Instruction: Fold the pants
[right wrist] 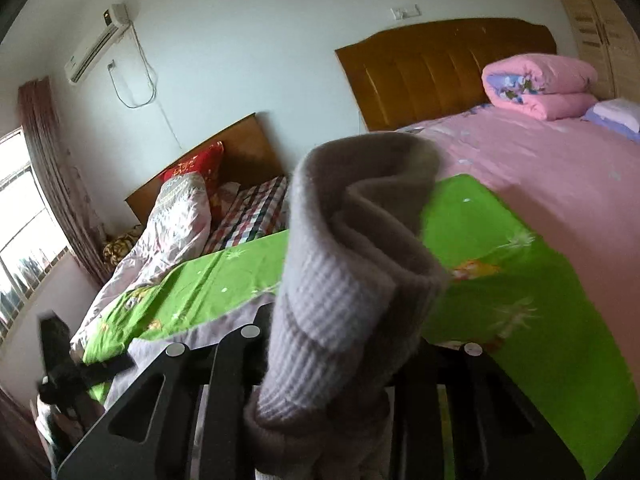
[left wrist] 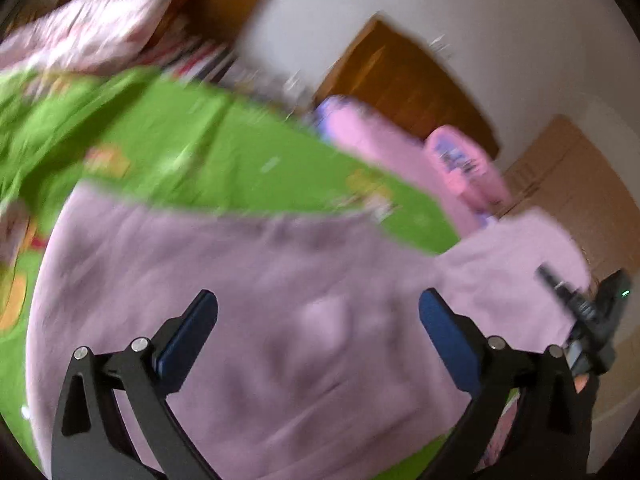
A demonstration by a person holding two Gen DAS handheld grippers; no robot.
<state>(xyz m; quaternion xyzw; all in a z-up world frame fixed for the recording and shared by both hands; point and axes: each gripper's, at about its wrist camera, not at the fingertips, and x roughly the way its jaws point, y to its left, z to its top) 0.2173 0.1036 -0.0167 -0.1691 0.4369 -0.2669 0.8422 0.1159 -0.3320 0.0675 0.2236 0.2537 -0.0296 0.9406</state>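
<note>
While the right gripper point(right wrist: 340, 368) stands clamped on a bunched ribbed cuff of the soft lilac knit pants point(left wrist: 256, 320), lifted above the bright green patterned bedsheet point(right wrist: 520, 280), the left gripper point(left wrist: 318, 332) hovers with its blue-padded jaws wide apart and nothing between them. Most of the pants lie spread flat on the sheet below the left gripper, though blur hides their exact outline. To fold well, carry the raised end over evenly, keeping edges aligned, likely pinning the cloth with the free gripper. No containers show.
</note>
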